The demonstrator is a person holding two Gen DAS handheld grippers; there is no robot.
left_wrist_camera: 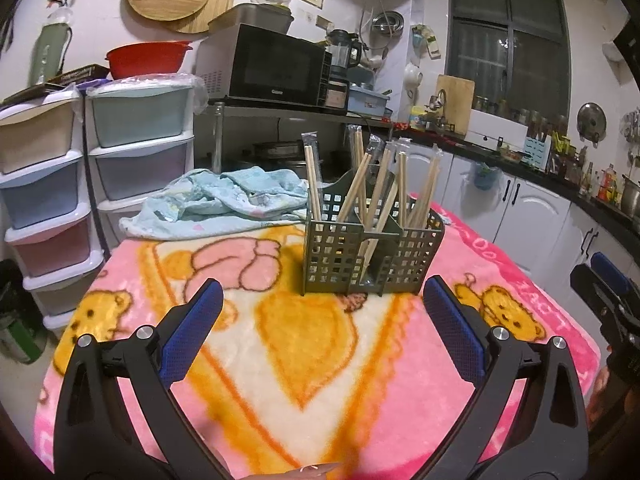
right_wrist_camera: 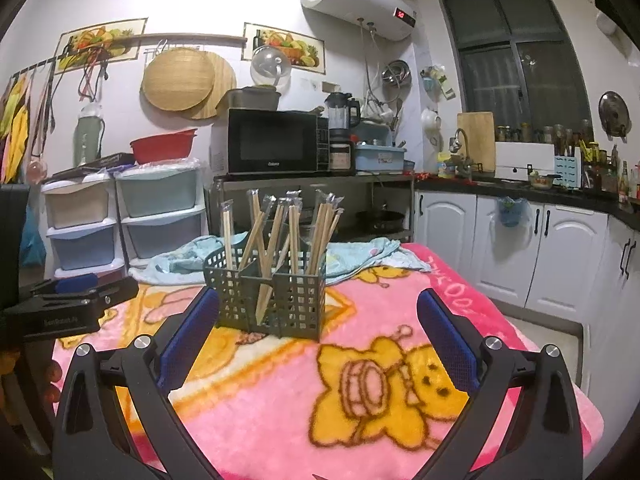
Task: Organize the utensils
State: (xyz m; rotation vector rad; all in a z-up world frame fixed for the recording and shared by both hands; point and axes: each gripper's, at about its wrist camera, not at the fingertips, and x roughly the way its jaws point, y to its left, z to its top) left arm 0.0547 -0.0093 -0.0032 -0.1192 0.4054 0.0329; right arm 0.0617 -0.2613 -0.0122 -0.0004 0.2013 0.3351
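- Standing ahead of both jaws: chopsticks (left_wrist_camera: 362, 188) upright in rack (left_wrist_camera: 372, 256).
- Left gripper (left_wrist_camera: 322, 304), right gripper (right_wrist_camera: 318, 312): released, empty.
- Advise pinching one wrapped pair mid-length, lifting straight.

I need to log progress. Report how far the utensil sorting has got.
Looks done: the wrapped chopsticks stand upright in the green holder on the pink blanket. In hand: nothing; the left gripper and right gripper are both open and empty. Left: no loose utensils visible on the blanket, so probably nothing.
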